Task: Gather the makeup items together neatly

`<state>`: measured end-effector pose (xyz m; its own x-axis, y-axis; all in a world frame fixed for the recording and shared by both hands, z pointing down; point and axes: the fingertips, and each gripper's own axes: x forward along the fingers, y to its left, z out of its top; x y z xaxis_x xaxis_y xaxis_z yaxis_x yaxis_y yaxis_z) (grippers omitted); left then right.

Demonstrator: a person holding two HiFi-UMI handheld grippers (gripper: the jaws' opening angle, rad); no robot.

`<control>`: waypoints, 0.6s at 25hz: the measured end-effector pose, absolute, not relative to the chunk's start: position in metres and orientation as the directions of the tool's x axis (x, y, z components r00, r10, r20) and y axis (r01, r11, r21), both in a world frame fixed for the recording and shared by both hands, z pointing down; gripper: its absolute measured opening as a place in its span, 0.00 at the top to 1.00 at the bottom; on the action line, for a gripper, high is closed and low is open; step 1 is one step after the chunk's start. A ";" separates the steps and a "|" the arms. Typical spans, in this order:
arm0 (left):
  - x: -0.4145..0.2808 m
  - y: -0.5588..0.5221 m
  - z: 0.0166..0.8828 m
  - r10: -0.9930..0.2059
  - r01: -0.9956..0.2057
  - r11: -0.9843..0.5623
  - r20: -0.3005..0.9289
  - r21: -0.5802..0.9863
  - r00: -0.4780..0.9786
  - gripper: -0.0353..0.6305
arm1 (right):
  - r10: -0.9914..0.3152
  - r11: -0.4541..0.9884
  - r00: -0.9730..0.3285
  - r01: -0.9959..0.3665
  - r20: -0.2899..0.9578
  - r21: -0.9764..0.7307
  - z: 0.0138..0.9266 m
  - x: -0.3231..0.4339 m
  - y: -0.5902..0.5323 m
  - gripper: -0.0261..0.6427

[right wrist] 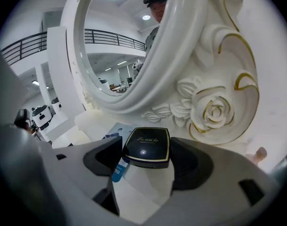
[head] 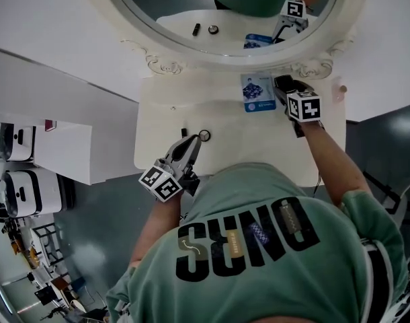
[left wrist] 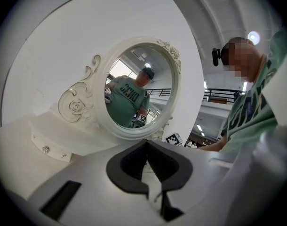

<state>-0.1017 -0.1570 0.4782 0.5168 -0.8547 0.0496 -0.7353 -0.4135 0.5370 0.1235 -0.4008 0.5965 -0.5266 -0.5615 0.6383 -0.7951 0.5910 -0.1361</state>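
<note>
Standing at a white tabletop backed by an oval mirror in a carved white frame, wearing a green shirt with dark lettering. Holding the left gripper roughly level over the front left part of the tabletop, pointing toward the mirror. Holding its fingers pressed together, gripping nothing. Hovering the tips just beside a small round item and near a short dark stick, lying side by side without touching.

Reaching the right gripper to the back right of the tabletop, close under the mirror frame and its moulded rose, tilting it downward. Holding its fingers spread wide, bracketing a black compact with a gold rim and gold script on the lid. Showing the compact resting flat on the tabletop, lid up, between the fingertips, close to both pads yet not visibly squeezed. Showing it sitting right at the edge of a blue printed sachet, lying flat at the foot of the mirror.

Seeing compact and sachet together at the back right, well apart from the round item and the stick at the front left. Catching the round item, the stick and the sachet again as reflections in the mirror glass.
</note>
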 end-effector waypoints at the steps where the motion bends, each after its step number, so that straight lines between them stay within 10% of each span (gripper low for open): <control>1: -0.104 -0.157 0.479 -0.849 -0.729 -0.420 0.049 0.540 0.526 0.94 | -0.563 0.594 -0.527 -0.793 0.637 -0.132 0.594 0.123 -0.396 0.49; 15: -0.196 -0.131 0.483 -0.726 -0.611 -0.565 0.017 0.555 0.687 0.94 | -0.513 0.579 -0.572 -0.781 0.640 -0.235 0.605 0.012 -0.242 0.49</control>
